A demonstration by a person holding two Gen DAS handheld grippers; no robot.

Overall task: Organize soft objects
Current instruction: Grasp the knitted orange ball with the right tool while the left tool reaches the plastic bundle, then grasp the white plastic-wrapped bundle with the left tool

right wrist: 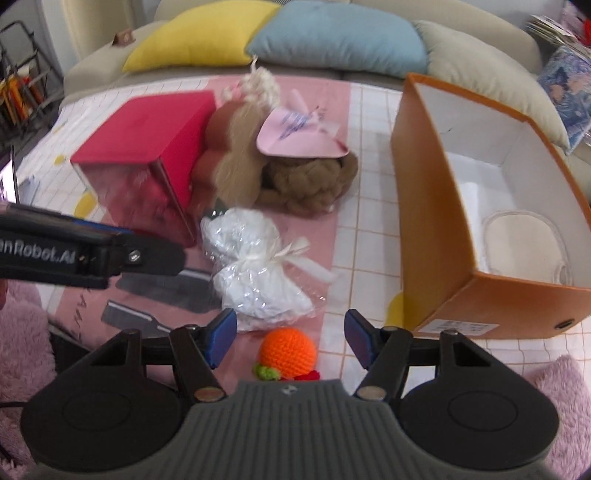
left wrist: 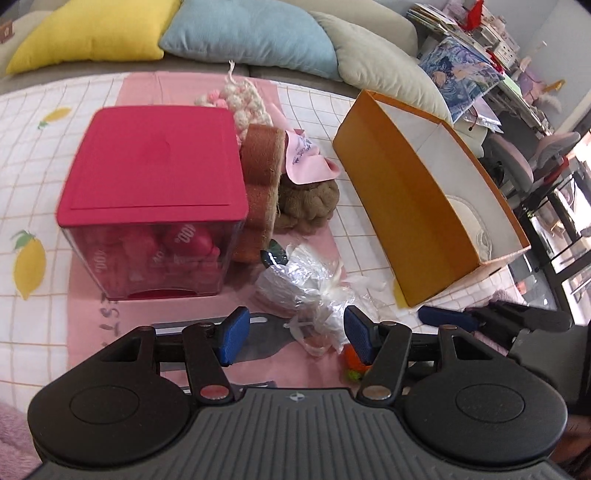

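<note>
A clear plastic bag of white stuffing (left wrist: 303, 291) (right wrist: 255, 266), tied with a white ribbon, lies on the pink and white cloth. My left gripper (left wrist: 295, 334) is open, its blue pads on either side of the bag's near end. My right gripper (right wrist: 288, 338) is open just above an orange crocheted ball (right wrist: 288, 350), with the bag just beyond it. Behind lie brown plush pieces (left wrist: 262, 184) (right wrist: 310, 184), a pink cloth (left wrist: 306, 158) (right wrist: 295, 136) and cream knitted items (left wrist: 243, 99). An open orange box (left wrist: 417, 192) (right wrist: 480, 206) holds a cream round item (right wrist: 517, 240).
A clear box with a red lid (left wrist: 155, 173) (right wrist: 147, 147) holding red items stands at left. Yellow, blue and beige cushions (left wrist: 255, 33) (right wrist: 332, 37) line the sofa behind. Fluffy pink rug (right wrist: 22, 354) lies at the near edges. Cluttered shelves (left wrist: 480, 33) stand at right.
</note>
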